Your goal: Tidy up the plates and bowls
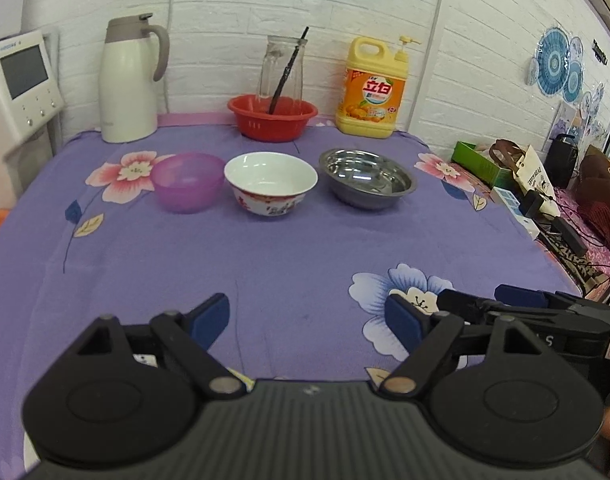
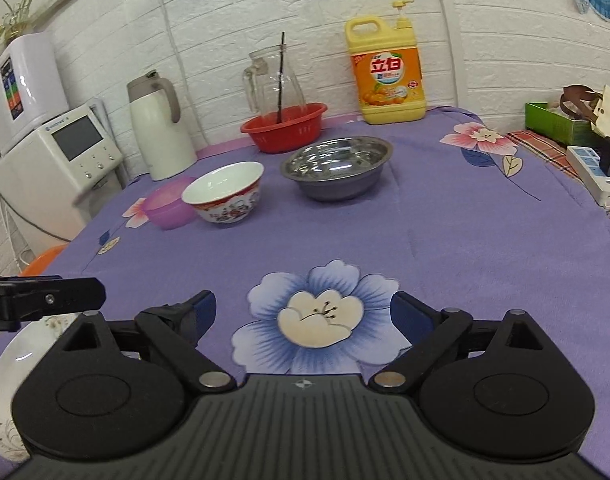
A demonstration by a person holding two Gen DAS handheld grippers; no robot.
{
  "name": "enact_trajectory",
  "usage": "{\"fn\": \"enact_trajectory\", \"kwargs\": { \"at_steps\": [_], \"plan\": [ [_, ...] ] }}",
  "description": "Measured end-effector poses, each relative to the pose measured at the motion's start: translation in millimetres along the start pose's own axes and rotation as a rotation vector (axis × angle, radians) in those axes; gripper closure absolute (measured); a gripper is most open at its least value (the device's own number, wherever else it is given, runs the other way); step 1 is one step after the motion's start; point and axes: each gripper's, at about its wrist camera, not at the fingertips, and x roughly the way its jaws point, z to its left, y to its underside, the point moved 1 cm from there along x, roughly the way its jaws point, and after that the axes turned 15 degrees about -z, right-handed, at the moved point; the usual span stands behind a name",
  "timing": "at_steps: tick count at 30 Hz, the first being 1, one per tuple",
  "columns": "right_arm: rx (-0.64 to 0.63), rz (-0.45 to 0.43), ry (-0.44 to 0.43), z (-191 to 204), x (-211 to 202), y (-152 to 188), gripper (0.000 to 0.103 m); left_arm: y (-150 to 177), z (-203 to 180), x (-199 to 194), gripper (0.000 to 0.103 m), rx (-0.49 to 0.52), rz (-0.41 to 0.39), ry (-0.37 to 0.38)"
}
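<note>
From your left wrist view, the three bowls sit in a row across the middle of the frame, all upright with mouths facing up: a translucent purple plastic bowl (image 1: pixel 183 181) at left, a white ceramic bowl (image 1: pixel 270 184) with a red painted band at center, just beside it, and a shallow steel basin (image 1: pixel 367 178) to the right, set apart. All three look empty. Behind them, upper center, a red plastic basin (image 1: pixel 273 117) holds a clear glass jug (image 1: pixel 281 69) with a dark stick leaning inside. A cream thermal carafe (image 1: pixel 129 80) stands upper left, a yellow detergent bottle (image 1: pixel 372 88) upper right. Everything rests on a purple floral tablecloth (image 1: pixel 289 256). Your left gripper (image 1: pixel 307 316) fills the bottom of the frame, its blue pads spread wide with nothing between them.

From your right wrist view, the same row slants from middle left toward upper center: purple plastic bowl (image 2: pixel 167 209) partly hidden behind the white ceramic bowl (image 2: pixel 225 193), then the steel basin (image 2: pixel 337 168) (shiny inside, dull outside). The red plastic basin (image 2: pixel 285 126) with the glass jug (image 2: pixel 275 80) sits behind. Your right gripper (image 2: pixel 303 316) is at the bottom, fingers parted and empty above a blue printed flower. At lower left a white plate (image 2: pixel 9 376) with a faint floral rim lies flat, mostly hidden by the gripper body.
</note>
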Motion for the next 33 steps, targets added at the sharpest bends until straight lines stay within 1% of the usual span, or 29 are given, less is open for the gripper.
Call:
{"fn": "enact_trajectory", "kwargs": {
  "at_steps": [4,10,12,14,15,18,21,24,26,28,30,31,33],
  "plan": [
    [0.018,0.019,0.023,-17.8,25.8,-4.3,0.000,-3.7,-11.1,16.7,0.020,0.020,0.015,0.000],
    [-0.038,0.058,0.068,-34.0,87.9,-25.0,0.000,0.0,-19.3,34.0,0.020,0.046,0.048,-0.011],
    [-0.030,0.058,0.092,-41.1,102.0,-25.3,0.000,1.8,-19.3,39.2,0.020,0.053,0.059,-0.020],
    [0.013,0.038,0.088,-48.8,103.0,-17.2,0.000,3.2,-17.9,44.1,0.020,0.060,0.069,-0.031],
    [0.044,0.055,0.085,-53.4,103.1,-11.5,0.000,3.7,-16.5,48.1,0.020,0.063,0.075,-0.036],
    [-0.007,0.028,0.085,-48.2,94.3,-14.6,0.000,1.8,-14.2,63.0,0.020,0.059,0.098,-0.039],
    [0.012,0.005,0.060,-47.7,89.9,-18.3,0.000,-7.6,-10.1,77.2,0.020,0.005,0.117,0.003],
    [0.021,0.042,0.057,-49.3,96.1,-19.7,0.000,-27.5,-4.4,91.9,0.020,-0.072,0.121,0.059],
    [-0.002,0.062,0.043,-47.7,99.7,-26.0,0.000,-45.7,-5.3,101.7,0.020,-0.088,0.106,0.094],
    [-0.044,0.063,0.027,-46.4,101.9,-39.0,0.000,-65.9,-9.0,112.8,0.020,-0.089,0.074,0.127],
    [-0.074,0.046,0.034,-47.4,108.4,-58.0,0.000,-84.3,-14.0,128.3,0.020,-0.088,0.040,0.166],
    [-0.090,0.039,0.037,-48.6,114.7,-67.9,0.000,-91.5,-16.2,138.1,0.020,-0.095,0.033,0.186],
    [-0.105,0.026,0.048,-53.0,132.2,-84.4,0.000,-102.6,-18.7,164.0,0.020,-0.121,0.043,0.215]
  ]
}}
